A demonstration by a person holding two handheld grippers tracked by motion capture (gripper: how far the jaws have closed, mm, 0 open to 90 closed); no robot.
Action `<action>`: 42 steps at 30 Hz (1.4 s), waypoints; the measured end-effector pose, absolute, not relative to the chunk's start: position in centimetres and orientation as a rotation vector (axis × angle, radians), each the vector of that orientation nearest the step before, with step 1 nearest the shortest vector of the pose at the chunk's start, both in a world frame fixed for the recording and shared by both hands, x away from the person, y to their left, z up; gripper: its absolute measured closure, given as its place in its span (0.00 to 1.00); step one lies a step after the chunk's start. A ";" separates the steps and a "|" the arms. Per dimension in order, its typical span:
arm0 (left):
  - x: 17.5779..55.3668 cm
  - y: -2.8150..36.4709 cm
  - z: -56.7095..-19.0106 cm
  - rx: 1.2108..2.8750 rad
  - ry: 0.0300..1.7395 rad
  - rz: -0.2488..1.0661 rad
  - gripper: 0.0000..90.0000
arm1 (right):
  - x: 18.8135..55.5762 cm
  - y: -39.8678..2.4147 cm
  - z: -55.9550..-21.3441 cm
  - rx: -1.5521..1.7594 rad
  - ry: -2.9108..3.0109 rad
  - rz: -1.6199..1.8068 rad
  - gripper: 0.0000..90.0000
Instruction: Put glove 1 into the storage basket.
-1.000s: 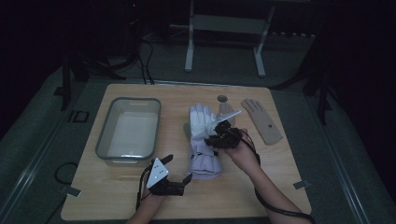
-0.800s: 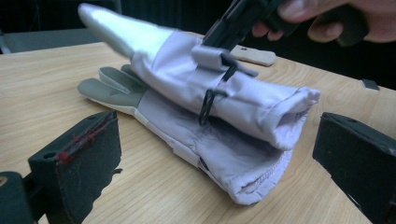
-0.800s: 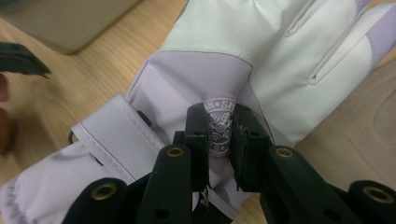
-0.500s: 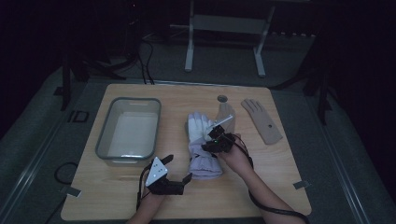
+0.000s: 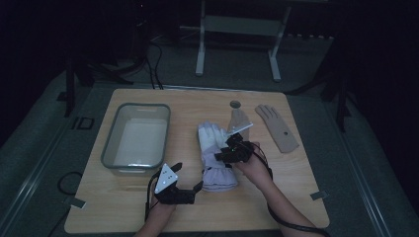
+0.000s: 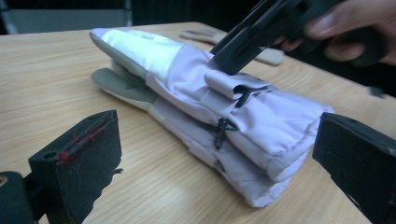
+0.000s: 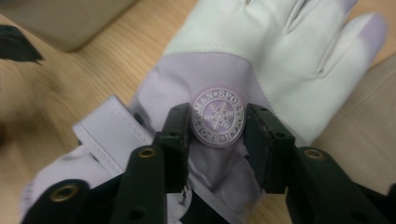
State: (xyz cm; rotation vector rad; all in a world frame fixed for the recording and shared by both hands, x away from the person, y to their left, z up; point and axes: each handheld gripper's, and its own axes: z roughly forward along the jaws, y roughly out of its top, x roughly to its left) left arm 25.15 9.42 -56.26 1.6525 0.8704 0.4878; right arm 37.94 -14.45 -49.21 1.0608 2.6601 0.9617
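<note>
Lilac and white ski gloves (image 5: 215, 155), stacked as a pair, lie near the middle of the table (image 5: 276, 197), cuffs toward me; in the left gripper view (image 6: 205, 116) I count two layers, the lower one largely hidden under the upper. My right hand-held gripper (image 7: 217, 140) rests on the upper glove's back, its jaws a little apart on either side of a round snowflake badge (image 7: 218, 116); I cannot tell whether they pinch any fabric. My left hand-held gripper (image 5: 188, 177) sits just beside the cuffs, jaws spread wide and touching nothing, its tips cut off by the frame in its own view. A clear rectangular tub (image 5: 138, 138) stands left of the gloves; a flat tan hand-shaped form (image 5: 277, 127) lies to their right. Beyond the table the room is too dark to make out.
</note>
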 end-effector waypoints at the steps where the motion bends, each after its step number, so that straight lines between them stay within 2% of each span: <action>1: 25.2 9.4 -56.1 1.654 0.874 0.499 0.02 | 37.8 -14.7 -48.8 1.054 2.650 0.975 0.64; 6: 25.6 8.7 -55.6 1.706 0.919 0.491 0.02 | 37.3 -16.2 -47.2 1.046 2.604 1.008 0.54; 12: 26.9 7.3 -54.2 1.791 0.950 0.401 0.02 | 37.4 -18.2 -47.5 1.142 2.616 1.084 0.53; 15: 27.8 6.4 -53.4 1.852 1.031 0.382 0.06 | 37.2 -18.5 -47.4 1.155 2.609 1.121 0.53; 18: 28.4 6.1 -52.9 1.864 1.103 0.310 0.07 | 37.1 -18.7 -47.5 1.164 2.595 1.149 0.53; 23: 28.3 5.8 -53.3 1.874 1.168 0.235 0.16 | 37.5 -18.7 -49.2 1.256 2.615 1.194 0.54; 28: 28.5 5.8 -54.5 1.886 1.224 0.187 0.20 | 38.2 -18.6 -51.4 1.337 2.647 1.162 0.54; 34: 28.9 5.4 -55.8 1.892 1.260 0.146 0.20 | 38.7 -19.1 -53.4 1.446 2.653 1.152 0.46; 38: 29.0 5.3 -56.4 1.897 1.255 0.132 0.23 | 39.0 -19.5 -54.6 1.541 2.666 1.194 0.47; 40: 29.2 5.4 -56.8 1.892 1.252 0.101 0.23 | 39.1 -19.6 -55.1 1.550 2.686 1.231 0.53; 42: 29.4 5.5 -57.1 1.890 1.232 0.052 0.30 | 39.3 -19.7 -55.4 1.554 2.713 1.259 0.58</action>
